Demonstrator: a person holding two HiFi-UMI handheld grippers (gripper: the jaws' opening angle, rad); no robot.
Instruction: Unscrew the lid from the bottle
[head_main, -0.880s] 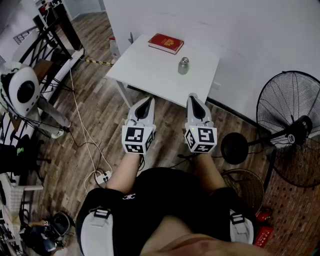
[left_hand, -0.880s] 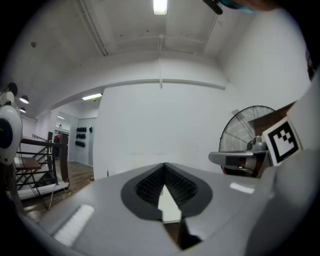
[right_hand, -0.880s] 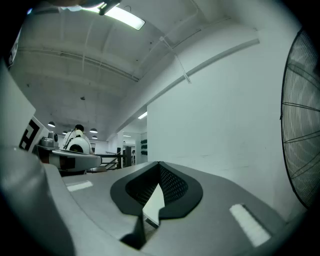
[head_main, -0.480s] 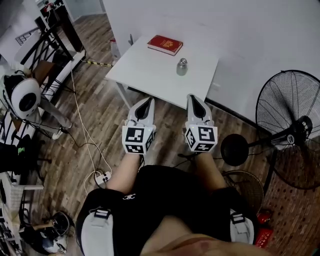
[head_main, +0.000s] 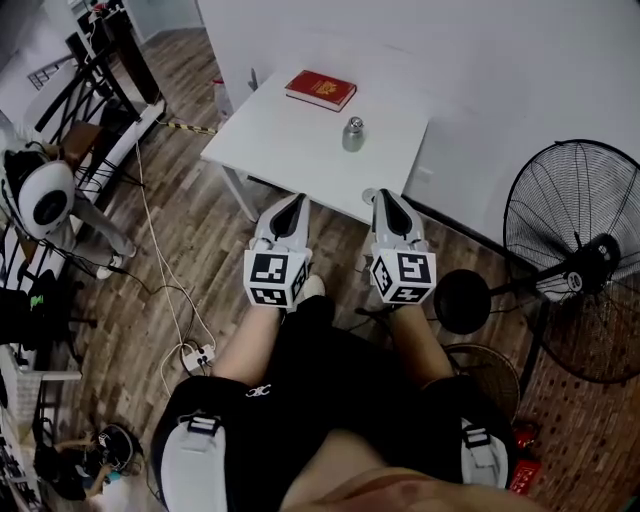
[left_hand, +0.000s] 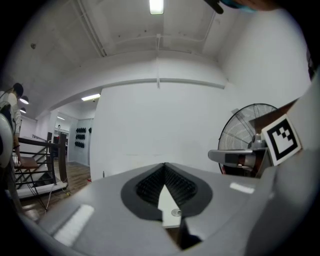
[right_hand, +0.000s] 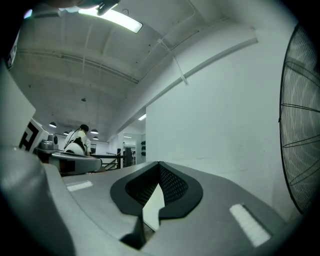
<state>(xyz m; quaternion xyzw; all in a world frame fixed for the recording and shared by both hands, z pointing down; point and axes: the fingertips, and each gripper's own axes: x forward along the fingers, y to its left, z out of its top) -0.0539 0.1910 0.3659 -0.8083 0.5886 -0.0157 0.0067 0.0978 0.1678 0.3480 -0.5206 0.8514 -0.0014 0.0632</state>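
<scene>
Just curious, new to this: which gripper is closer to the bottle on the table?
Right. The right gripper is short of the bottle, slightly to its right; the left gripper is short of it, farther left.

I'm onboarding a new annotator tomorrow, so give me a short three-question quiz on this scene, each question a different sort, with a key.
1. True or false: the left gripper holds the bottle.
2. What lies on the table besides the bottle? A) red book B) mug C) plate
3. Fill in: the fingers of the right gripper are ___ (open or shut).
Key: 1 false; 2 A; 3 shut.
</scene>
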